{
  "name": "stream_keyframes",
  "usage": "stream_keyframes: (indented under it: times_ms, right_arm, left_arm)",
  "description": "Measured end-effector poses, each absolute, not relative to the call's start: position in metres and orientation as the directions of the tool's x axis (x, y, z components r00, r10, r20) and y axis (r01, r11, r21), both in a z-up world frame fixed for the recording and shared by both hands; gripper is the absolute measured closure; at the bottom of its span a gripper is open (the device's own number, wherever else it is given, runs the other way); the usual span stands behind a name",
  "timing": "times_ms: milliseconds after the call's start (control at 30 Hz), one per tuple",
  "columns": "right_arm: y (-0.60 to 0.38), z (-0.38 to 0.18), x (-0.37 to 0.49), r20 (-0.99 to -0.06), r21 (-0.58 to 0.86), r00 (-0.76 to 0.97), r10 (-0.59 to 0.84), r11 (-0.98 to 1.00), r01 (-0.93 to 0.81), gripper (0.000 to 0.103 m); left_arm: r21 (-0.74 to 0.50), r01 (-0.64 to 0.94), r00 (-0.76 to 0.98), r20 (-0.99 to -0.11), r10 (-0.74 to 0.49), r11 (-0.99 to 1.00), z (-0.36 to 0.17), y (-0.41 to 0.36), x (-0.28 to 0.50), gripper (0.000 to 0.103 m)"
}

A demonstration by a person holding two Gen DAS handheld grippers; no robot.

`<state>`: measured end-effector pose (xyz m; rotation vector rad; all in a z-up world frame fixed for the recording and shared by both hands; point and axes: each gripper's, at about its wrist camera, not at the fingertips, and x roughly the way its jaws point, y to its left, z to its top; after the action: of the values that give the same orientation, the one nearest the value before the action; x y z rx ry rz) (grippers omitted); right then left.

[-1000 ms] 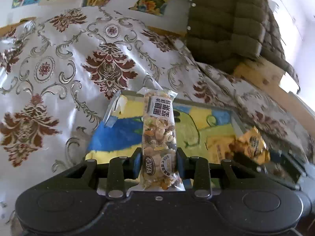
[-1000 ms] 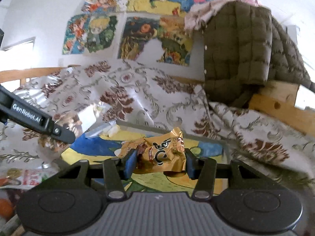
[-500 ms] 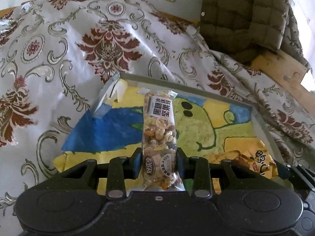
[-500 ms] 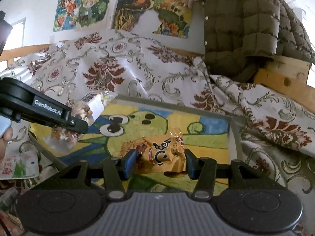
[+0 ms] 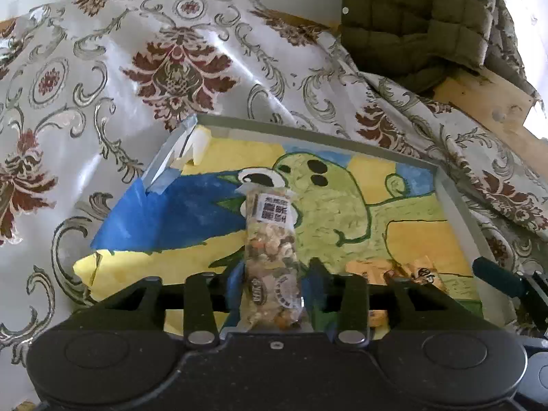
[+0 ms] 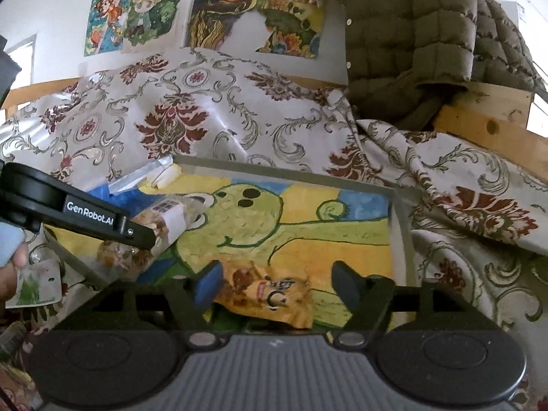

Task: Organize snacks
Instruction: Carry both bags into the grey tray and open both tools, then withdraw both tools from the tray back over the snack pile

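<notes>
Two snacks go into one shallow tray [image 5: 459, 212] lying ahead of both tongs. Left tongs [image 5: 272, 282] are opening, the long nut packet [image 5: 270, 257] between them, probably to lay it down. Right tongs [image 6: 274, 286] are opening wide, and the orange packet [image 6: 270, 296] lies loose between them on the tray

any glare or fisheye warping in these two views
Left wrist: bright sheen streaks on the floral cloth, tray rim bows from fisheye warp, label on the nut bar is soft. Right wrist: blown-out window patch at the left edge, the wall posters curve, orange packet is slightly blurred.
</notes>
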<state>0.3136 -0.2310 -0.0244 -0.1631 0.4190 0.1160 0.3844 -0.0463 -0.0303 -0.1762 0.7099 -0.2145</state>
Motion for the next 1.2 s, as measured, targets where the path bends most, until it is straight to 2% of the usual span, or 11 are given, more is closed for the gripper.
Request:
stream_keyframes:
  times_ms: [133,233,300,367,533,1000,1200]
  right_arm:
    - [-0.236,-0.017,0.305,-0.390,-0.130,0.918,0.069,0.983,-0.129,0.017]
    - [-0.241,-0.008,0.297,-0.367,-0.124,0.928,0.061,0.986,-0.114,0.009]
    - [-0.245,-0.002,0.291,-0.350,-0.119,0.935,0.052,0.988,-0.099,0.000]
    - [-0.249,0.005,0.281,-0.329,-0.110,0.943,0.046,0.990,-0.087,0.000]
    - [-0.254,0.020,0.257,-0.296,-0.117,0.955,0.009,0.992,-0.046,0.000]
    - [-0.257,0.047,0.148,-0.238,-0.061,0.971,0.025,0.997,-0.041,0.000]
    - [-0.262,0.048,0.108,-0.230,-0.047,0.973,0.026,0.998,-0.037,0.000]
  left_arm:
    - [-0.197,0.153,0.764,-0.598,-0.243,0.968,-0.020,-0.051,0.374,0.039]
    - [-0.189,0.150,0.786,-0.573,-0.233,0.970,-0.011,-0.052,0.362,0.025]
    - [-0.204,0.134,0.807,-0.545,-0.226,0.970,-0.005,-0.048,0.349,0.016]
    - [-0.212,0.110,0.829,-0.520,-0.207,0.971,0.001,-0.045,0.337,0.007]
    - [-0.215,0.073,0.863,-0.476,-0.170,0.974,0.017,-0.037,0.305,0.001]
    - [-0.167,0.031,0.906,-0.412,-0.099,0.985,0.045,-0.032,0.191,0.001]
    - [-0.137,0.039,0.895,-0.437,-0.096,0.990,0.036,-0.036,0.141,0.001]
